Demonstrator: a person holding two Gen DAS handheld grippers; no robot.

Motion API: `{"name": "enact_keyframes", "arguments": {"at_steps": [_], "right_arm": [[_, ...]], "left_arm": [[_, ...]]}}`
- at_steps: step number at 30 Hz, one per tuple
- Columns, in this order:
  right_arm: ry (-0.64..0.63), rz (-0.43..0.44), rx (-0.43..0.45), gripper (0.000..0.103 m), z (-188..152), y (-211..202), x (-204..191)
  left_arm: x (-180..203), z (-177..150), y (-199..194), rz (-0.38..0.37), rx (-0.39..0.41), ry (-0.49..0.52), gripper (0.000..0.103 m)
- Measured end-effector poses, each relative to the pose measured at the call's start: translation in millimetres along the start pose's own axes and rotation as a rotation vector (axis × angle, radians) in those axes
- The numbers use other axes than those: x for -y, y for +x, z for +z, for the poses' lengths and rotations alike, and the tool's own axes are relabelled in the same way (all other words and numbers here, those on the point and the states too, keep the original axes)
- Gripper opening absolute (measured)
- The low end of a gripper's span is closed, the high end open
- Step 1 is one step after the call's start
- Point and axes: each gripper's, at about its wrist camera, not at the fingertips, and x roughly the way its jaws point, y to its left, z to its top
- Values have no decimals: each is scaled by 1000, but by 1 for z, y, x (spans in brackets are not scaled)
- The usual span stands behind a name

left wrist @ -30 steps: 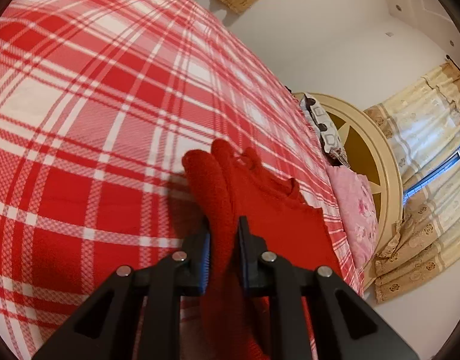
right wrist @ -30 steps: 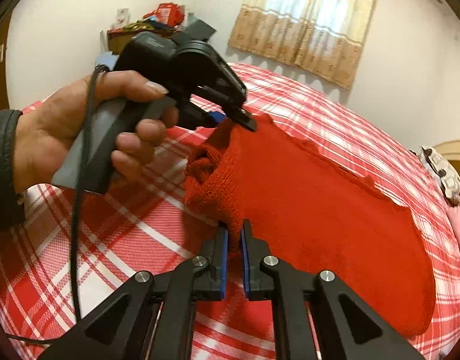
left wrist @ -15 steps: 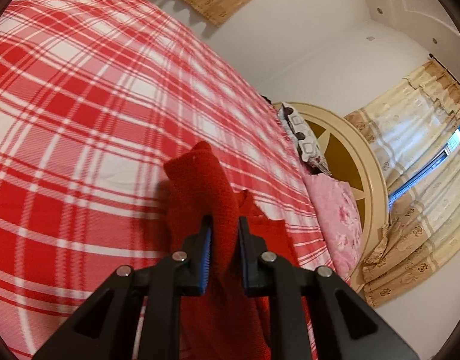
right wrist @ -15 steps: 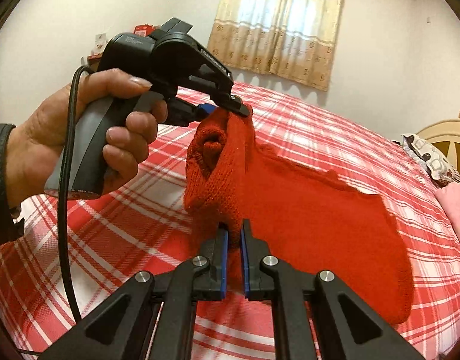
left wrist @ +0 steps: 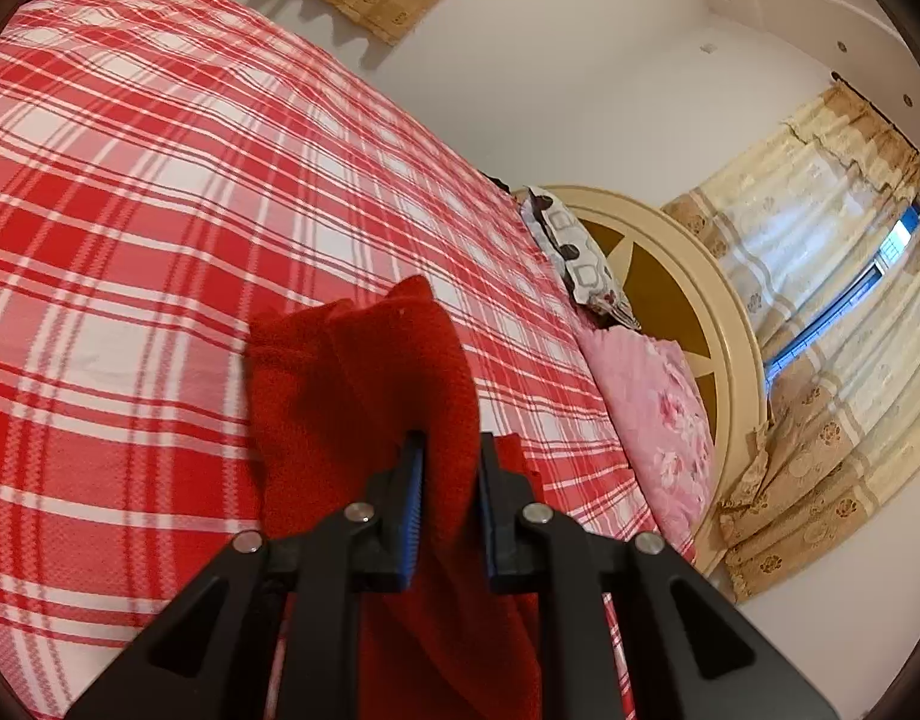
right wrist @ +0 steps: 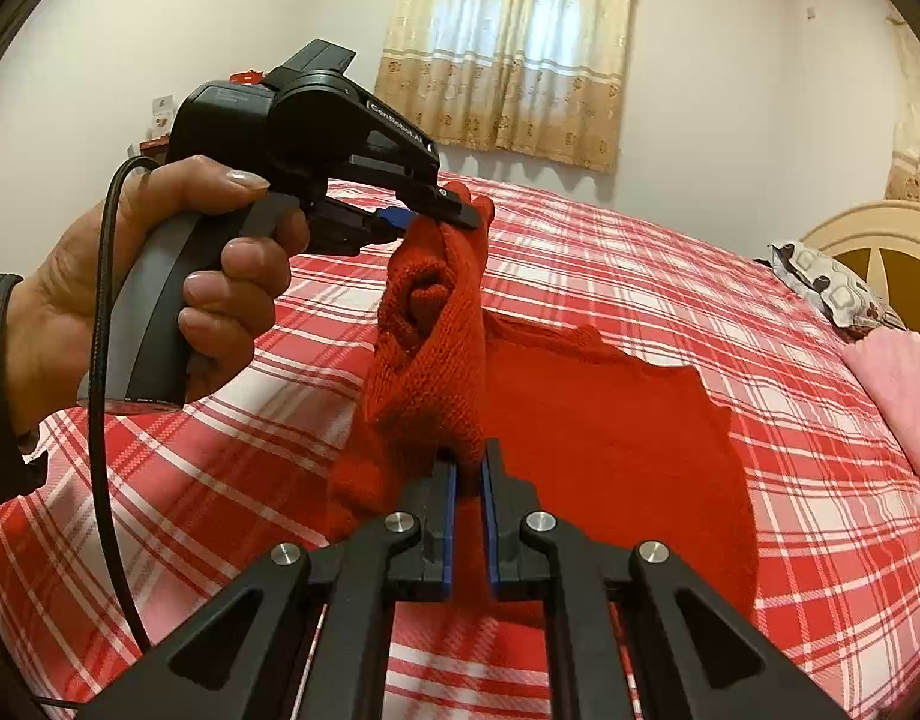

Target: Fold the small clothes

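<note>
Knitwear, red, soft and floppy: the red sweater (right wrist: 610, 420) has no stiffness of its own and hangs wherever I don't support it. My right gripper (right wrist: 467, 516) has its jaws nearly shut on a pinch of the near edge. My left gripper (left wrist: 450, 504) has its jaws narrow too, clamped on a thicker bunch of the same knit; in the right view it sits up left, held by a hand (right wrist: 159, 294), with the fabric pulled into a raised peak between the 2 grips.

Rest of the sweater lies flat on the plaid bed (right wrist: 790, 540), spread to the right of my right jaws, toward the pink pillow (left wrist: 658, 420) and headboard (left wrist: 730, 324).

Handling judgement:
- Light, so load is not the issue; drape and stretch are.
- Coarse knit looks grippy, slip unlikely, but the loops could snag or stretch if the 2 grips pull apart hard.
- Bunched layers in the left jaws mean I can't tell how many plies I hold.
- Best hold: edge or hem corners, 2 points kept level, so the fold line falls straight.
</note>
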Motion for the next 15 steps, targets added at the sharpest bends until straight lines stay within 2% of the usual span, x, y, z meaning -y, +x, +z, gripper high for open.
{"name": "enact_keyframes", "arguments": {"at_steps": [15], "right_arm": [[55, -12, 2, 6, -14, -19, 35]], "left_arm": [[44, -12, 34, -14, -51, 76, 17]]}}
